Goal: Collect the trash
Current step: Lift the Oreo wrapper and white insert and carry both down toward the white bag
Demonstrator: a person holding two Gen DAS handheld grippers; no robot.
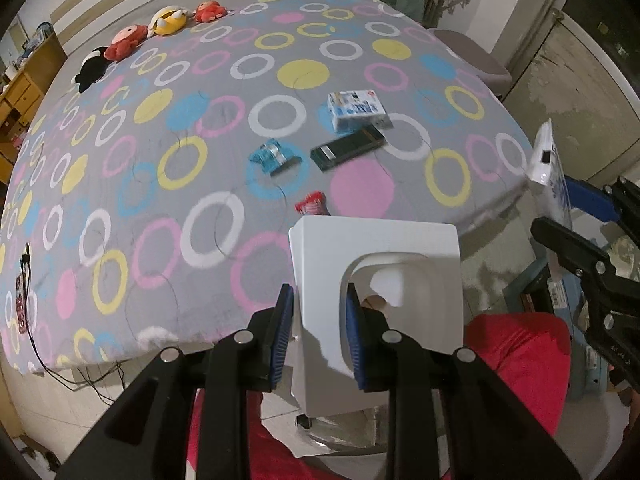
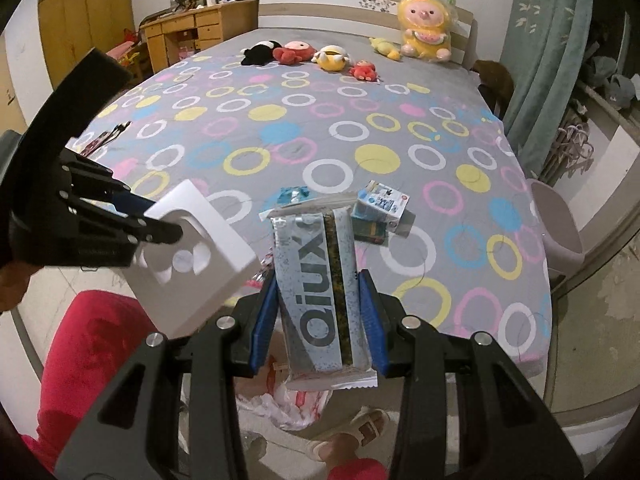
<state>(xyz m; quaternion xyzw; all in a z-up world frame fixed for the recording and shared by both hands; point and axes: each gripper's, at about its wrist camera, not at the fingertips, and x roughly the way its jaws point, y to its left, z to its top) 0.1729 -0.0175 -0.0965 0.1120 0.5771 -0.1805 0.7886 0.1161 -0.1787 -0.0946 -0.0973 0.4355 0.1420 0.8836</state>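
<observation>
Bed [image 1: 120, 208] with a ring-pattern sheet, left hand-held gripper [image 1: 320, 328] gripping a white box [image 1: 320, 264], right hand-held gripper [image 2: 318, 316] gripping a grey wrapper [image 2: 316, 280], small trash far on bed.

Indoor light is fairly dim and warm, falling evenly from above, so the bed [image 1: 240, 128] shows only soft, short shadows under the small things lying on it. Both fisheye views bulge hard, bending the bed's edges and the far walls into curves, with black vignette in the corners. The left wrist view is smeared by motion blur, worst on the white box [image 1: 380, 280] nearby, whose top glares pale; the right wrist view is sharper.
</observation>
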